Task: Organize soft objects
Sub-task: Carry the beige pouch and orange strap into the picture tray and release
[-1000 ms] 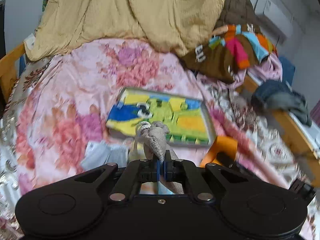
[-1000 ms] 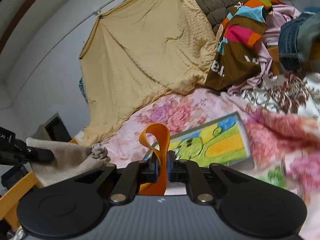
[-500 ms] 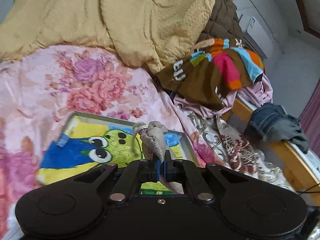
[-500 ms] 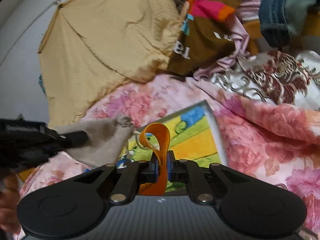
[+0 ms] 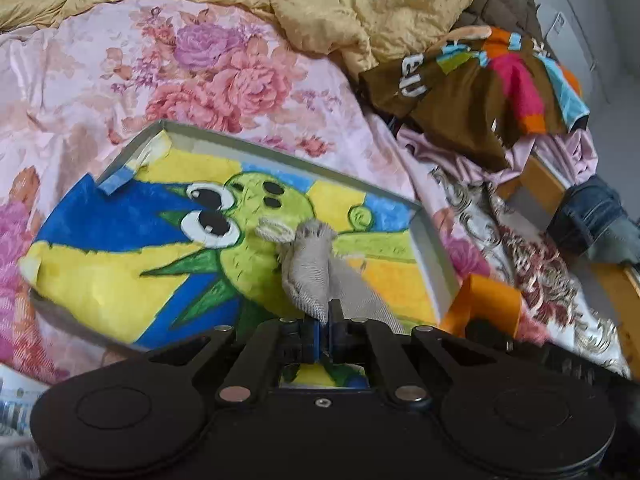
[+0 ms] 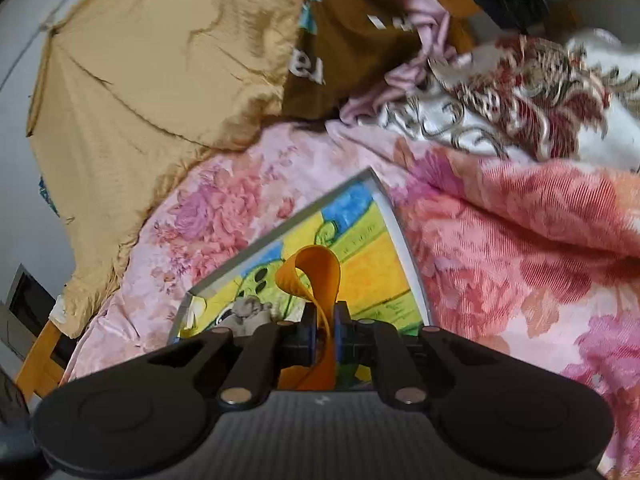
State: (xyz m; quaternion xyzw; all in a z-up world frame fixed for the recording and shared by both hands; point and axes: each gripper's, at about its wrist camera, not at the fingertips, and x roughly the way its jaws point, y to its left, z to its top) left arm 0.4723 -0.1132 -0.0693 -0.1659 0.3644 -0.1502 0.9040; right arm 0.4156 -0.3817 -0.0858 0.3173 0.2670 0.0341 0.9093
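Note:
A shallow grey box (image 5: 434,236) lined with a yellow, blue and green cartoon picture lies on the pink floral bedspread (image 5: 120,76). My left gripper (image 5: 325,326) is shut on a beige drawstring pouch (image 5: 312,264), which hangs over the box's right half. In the right wrist view, my right gripper (image 6: 323,326) is shut on an orange band (image 6: 316,276) that loops up over the same box (image 6: 404,248). The pouch (image 6: 246,310) shows low and to the left there. The orange band (image 5: 486,306) also appears at the box's right corner in the left wrist view.
A mustard-yellow quilt (image 5: 360,4) is heaped at the back of the bed. A brown multicoloured garment (image 5: 480,92), pink cloth and jeans (image 5: 592,216) pile up at the right by the wooden bed rail (image 5: 548,184). A white and maroon patterned sheet (image 6: 520,92) lies beyond the box.
Both grippers have come down and closer to the picture box, which now fills far more of each view. The pouch and the orange band stay gripped. The right view has rolled.

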